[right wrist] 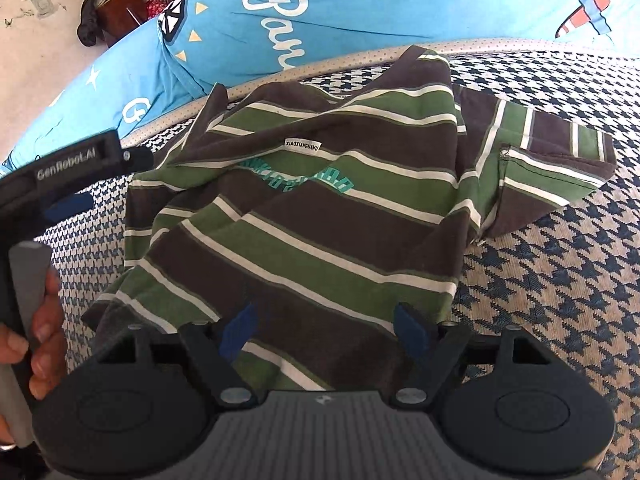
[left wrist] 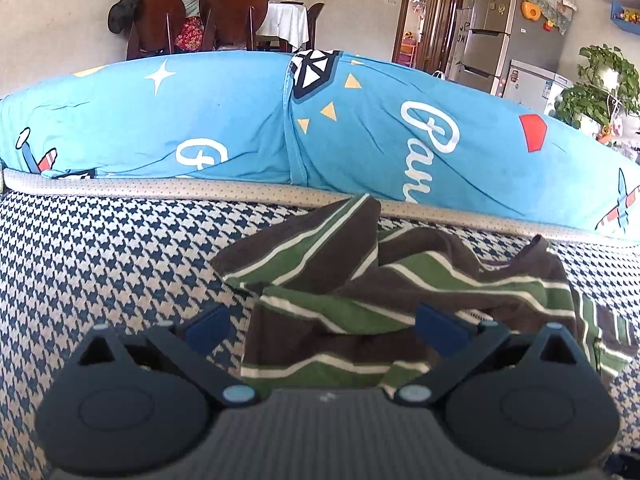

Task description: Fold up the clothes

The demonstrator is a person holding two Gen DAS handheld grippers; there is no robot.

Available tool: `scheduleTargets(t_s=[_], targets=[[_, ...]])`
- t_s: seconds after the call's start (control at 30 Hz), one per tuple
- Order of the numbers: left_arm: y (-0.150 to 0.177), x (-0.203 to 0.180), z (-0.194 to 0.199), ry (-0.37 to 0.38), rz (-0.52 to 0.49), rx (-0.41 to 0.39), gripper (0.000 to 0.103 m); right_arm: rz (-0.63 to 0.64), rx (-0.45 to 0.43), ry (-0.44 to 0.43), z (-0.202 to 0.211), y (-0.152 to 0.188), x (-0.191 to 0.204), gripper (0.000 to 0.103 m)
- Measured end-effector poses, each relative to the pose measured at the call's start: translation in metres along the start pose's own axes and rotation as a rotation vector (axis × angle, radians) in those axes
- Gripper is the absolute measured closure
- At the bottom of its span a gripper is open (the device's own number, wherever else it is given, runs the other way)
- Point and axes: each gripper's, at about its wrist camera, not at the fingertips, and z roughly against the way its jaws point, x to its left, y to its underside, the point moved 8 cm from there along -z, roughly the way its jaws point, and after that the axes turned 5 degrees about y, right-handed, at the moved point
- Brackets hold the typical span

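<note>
A striped shirt (right wrist: 320, 216) lies crumpled on a mat (right wrist: 560, 280) with a blue and cream check pattern. The shirt has brown, green and white stripes. It is bunched up, with folds lying over each other. One short sleeve (right wrist: 556, 160) sticks out to the right and lies flat on the mat. A small white label (right wrist: 303, 144) shows near the far middle of the shirt, with some teal letters (right wrist: 296, 178) just under it.

The right tongs (right wrist: 328, 330) hang over the near edge of the shirt. Their blue tips are apart, with shirt cloth showing between them, but the tips do not press on it.

The left tongs (left wrist: 324, 326) are at the left side of the shirt. Their blue tips are wide apart too, one over the mat and one over the shirt, and they squeeze nothing. In the right tongs' view, a hand (right wrist: 36, 320) grips the grey handle (right wrist: 24, 320) of the left tongs.

Behind the mat runs a pale dotted edge strip (left wrist: 160, 188). Past it lies a big blue cushion (left wrist: 160, 120) with white writing and little planes. Far off stand brown chairs (left wrist: 192, 20), a fridge (left wrist: 504, 28) and a green plant (left wrist: 596, 84).
</note>
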Motion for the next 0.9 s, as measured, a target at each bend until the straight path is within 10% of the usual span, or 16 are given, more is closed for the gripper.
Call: scheduleTargets(t_s=[0.9], targets=[[-0.052, -0.011, -0.097, -0.048, -0.030, 0.032, 0.001, 0.019, 0.029, -0.046, -0.012, 0.004, 0.003, 0.006]])
